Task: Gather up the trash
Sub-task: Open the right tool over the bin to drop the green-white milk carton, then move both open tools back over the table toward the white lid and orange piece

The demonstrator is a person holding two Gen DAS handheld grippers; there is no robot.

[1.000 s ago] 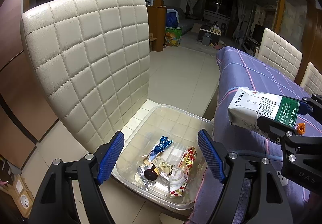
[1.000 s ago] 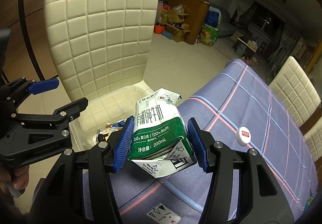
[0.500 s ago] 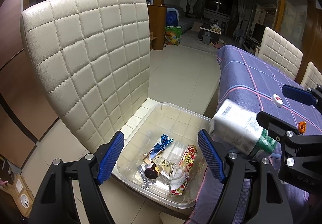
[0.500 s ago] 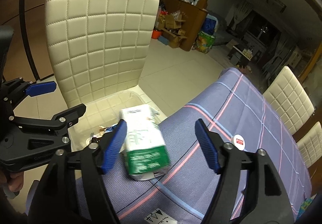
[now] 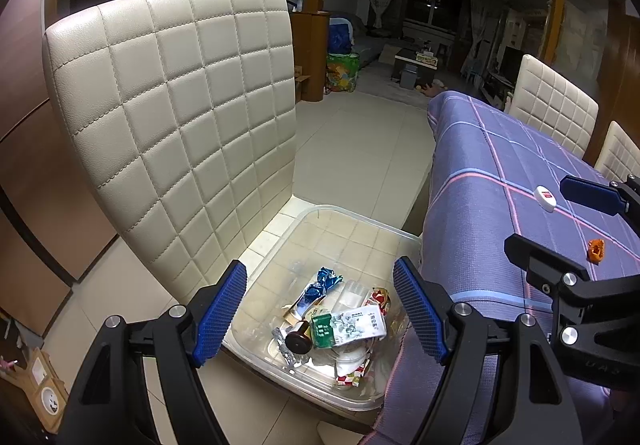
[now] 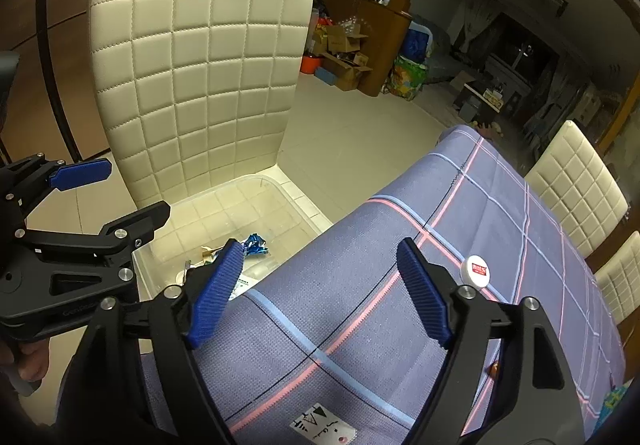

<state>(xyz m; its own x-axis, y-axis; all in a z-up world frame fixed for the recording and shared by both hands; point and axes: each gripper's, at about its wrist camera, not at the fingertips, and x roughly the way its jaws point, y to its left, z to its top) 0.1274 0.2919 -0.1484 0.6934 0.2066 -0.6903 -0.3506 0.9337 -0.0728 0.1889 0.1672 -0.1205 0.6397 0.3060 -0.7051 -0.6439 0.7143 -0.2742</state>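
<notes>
A clear plastic bin [image 5: 352, 219] sits on a cream chair seat beside the table. A white and green milk carton [image 5: 348, 327] lies on its side in the bin on top of wrappers. My left gripper [image 5: 320, 309] is open and empty above the bin. My right gripper [image 6: 320, 289] is open and empty above the table edge; the bin [image 6: 256, 185] lies to its left. A white bottle cap [image 6: 475, 270] with a red label lies on the purple tablecloth [image 6: 400, 305]; the cap also shows in the left wrist view [image 5: 545, 198]. A small orange scrap [image 5: 596, 250] lies on the cloth.
The quilted cream chair back [image 5: 180, 125] rises just behind the bin. Two more cream chairs [image 6: 576, 185] stand along the table's far side. A white printed tag [image 6: 322, 431] lies at the cloth's near edge. Tiled floor [image 5: 360, 149] stretches beyond.
My right gripper opened and let go of the milk carton. The carton fell from above the table edge into the bin and now lies on the wrappers. The left gripper stayed put.
</notes>
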